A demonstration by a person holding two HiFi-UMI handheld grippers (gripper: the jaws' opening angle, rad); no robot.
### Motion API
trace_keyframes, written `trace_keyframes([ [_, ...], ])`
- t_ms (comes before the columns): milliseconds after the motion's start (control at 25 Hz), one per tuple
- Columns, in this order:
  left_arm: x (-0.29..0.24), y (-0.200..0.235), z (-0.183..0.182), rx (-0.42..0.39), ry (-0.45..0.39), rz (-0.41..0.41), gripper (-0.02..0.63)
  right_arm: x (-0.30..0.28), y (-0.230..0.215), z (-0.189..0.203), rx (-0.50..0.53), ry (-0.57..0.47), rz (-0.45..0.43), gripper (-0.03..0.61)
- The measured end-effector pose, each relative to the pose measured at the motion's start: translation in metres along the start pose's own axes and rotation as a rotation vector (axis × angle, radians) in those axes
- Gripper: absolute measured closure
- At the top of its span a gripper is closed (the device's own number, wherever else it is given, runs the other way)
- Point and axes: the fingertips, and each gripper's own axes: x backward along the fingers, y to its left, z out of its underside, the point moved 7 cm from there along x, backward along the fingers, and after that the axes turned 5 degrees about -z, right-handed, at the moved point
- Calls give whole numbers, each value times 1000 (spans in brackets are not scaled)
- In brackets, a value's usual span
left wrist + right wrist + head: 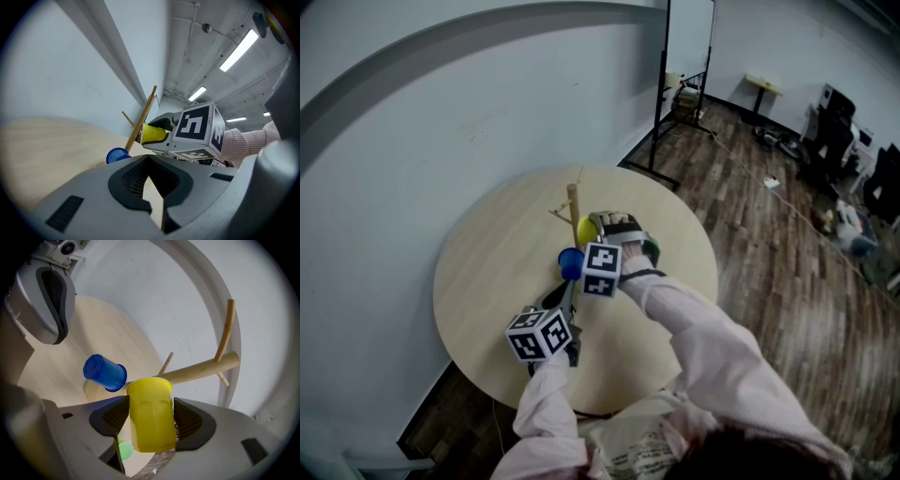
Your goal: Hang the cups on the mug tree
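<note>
Showing one yellow cup (149,420), one blue cup (104,372)

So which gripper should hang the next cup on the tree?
The right one, probably. The right gripper is clamped on the yellow cup, right beside the mug tree. The left gripper holds nothing and sits further back from the tree.

Counted two cups, one yellow cup (150,418) and one blue cup (104,372), one mug tree (201,367), one round table (487,272).
</note>
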Motion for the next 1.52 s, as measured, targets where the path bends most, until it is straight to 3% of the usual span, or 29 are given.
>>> trace_keyframes([
  [840,-4,-3,8,3,21,5,612,2,1,13,1,-23,24,201],
  [1520,1,-6,12,3,32,9,612,11,7,13,1,-68,18,192],
])
